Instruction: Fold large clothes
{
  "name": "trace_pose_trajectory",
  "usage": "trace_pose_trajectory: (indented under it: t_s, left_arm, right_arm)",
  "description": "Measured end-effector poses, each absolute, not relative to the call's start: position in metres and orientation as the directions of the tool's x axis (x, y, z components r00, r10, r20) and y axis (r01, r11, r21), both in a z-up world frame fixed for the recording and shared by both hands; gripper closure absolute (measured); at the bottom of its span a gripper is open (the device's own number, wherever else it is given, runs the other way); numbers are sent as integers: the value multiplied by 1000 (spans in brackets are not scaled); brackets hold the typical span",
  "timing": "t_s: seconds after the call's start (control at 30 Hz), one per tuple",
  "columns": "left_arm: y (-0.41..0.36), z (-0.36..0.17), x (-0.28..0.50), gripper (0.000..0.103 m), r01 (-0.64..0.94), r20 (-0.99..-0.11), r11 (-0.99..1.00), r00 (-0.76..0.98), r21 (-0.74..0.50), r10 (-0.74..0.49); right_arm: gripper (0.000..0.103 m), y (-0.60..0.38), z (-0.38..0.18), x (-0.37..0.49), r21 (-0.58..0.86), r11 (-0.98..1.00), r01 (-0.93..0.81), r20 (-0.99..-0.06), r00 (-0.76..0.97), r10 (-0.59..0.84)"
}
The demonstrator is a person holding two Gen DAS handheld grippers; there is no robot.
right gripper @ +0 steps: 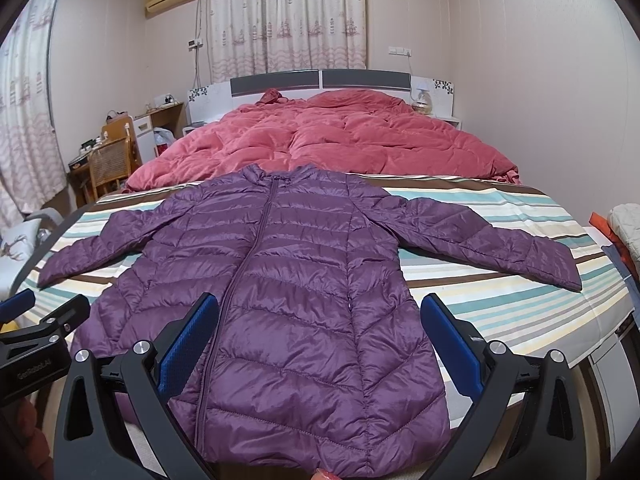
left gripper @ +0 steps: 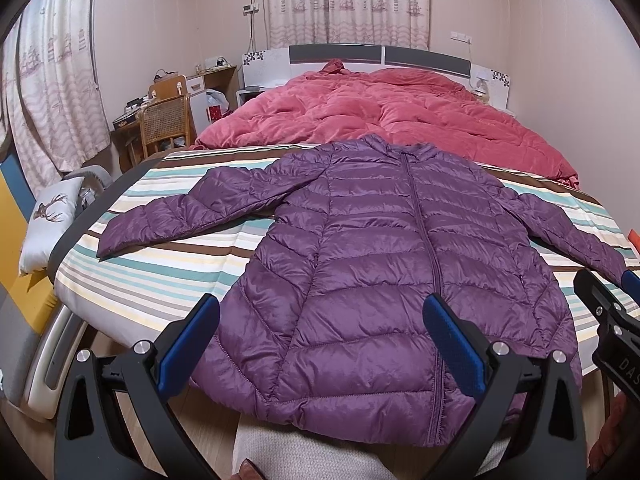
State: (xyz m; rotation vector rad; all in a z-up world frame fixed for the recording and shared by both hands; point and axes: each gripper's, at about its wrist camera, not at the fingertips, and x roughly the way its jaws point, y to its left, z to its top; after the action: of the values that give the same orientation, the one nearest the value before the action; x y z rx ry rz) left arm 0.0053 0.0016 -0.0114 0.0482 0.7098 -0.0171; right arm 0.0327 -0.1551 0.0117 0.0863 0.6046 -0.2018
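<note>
Hovering over jacket on bed, both claws spread, empty. Risk: slick puffy fabric slipping from shallow pinch.

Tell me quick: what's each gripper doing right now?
Left gripper: open, empty, above the purple jacket.
Right gripper: open, empty, above the same jacket.
</note>
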Motion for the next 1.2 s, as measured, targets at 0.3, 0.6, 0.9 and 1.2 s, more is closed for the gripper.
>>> trace_pose_trajectory:
  t_s: [0.3,0.6,0.9,1.2]
  left_arm:
    - [1,-10,5,2,35,-653,999,758,36,-3]
    - [1,-9,4,2,35,-653,999,758,36,-3]
    - [0,-8,4,2,36,-654,999,756,37,-3]
    - [-1,-9,4,2,37,-655,999,756,37,-4]
  right_arm:
    - [3,-155,10,34,23,977,212,-576,802,-161]
    - [3,-155,10,32,26,977,211,-574,804,-158]
    - [3,-154,10,32,24,978,209,-579,800,-156]
    - [3,-154,8,34,22,978,206,-587,795,-154]
